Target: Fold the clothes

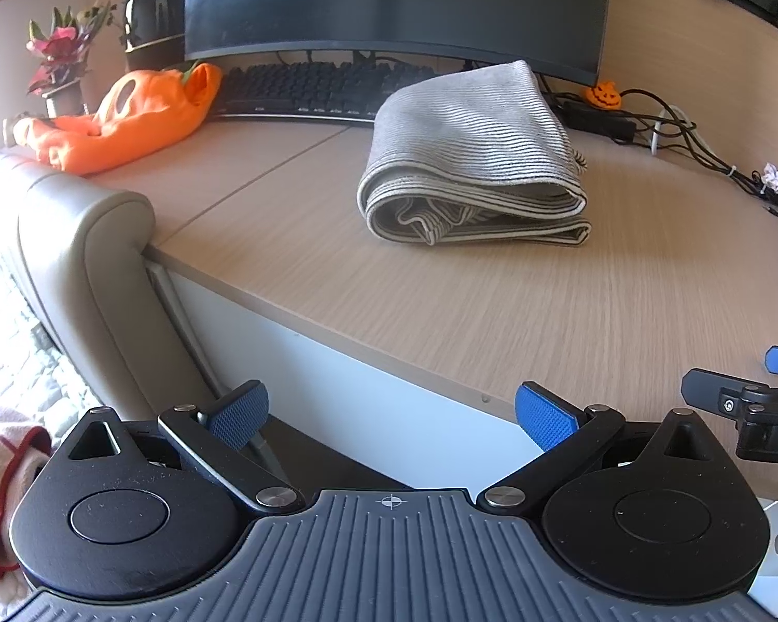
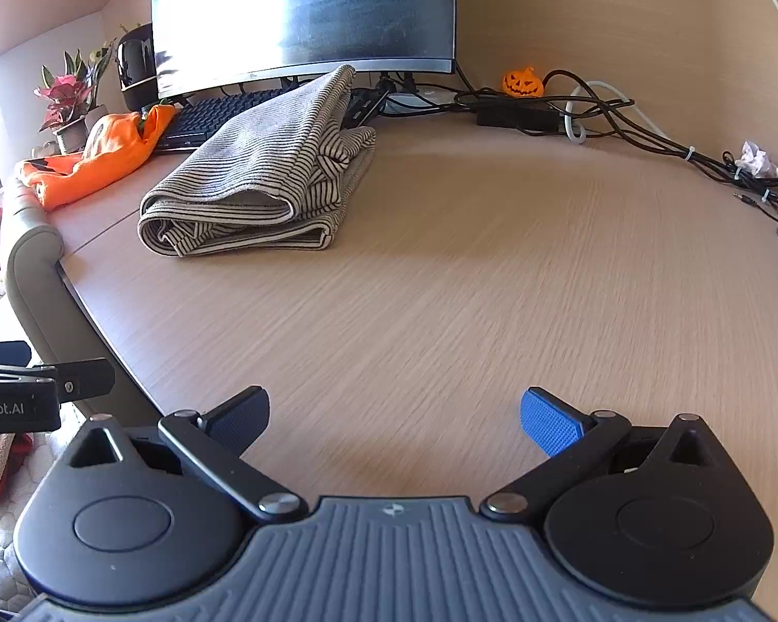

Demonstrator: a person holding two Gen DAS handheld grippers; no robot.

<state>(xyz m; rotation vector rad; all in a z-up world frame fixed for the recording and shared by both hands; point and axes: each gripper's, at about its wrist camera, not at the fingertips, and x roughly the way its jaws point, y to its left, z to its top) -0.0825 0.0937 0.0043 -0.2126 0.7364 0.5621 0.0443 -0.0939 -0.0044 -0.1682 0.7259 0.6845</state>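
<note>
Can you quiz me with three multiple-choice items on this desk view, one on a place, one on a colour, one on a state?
1. Where does the striped garment lie?
A. on the desk in front of the keyboard
B. on the chair arm
C. under the monitor stand

2. What colour is the loose cloth left of the keyboard?
A. green
B. orange
C. white

3. How do the two claws stand?
A. both shut on the garment
B. left shut, right open
C. both open and empty

Answers:
1. A, the folded bundle rests on the desk with its far end up against the keyboard.
2. B, it is bright orange, beside the potted plant.
3. C, the left claw and right claw each show spread pads with nothing between them.
</note>
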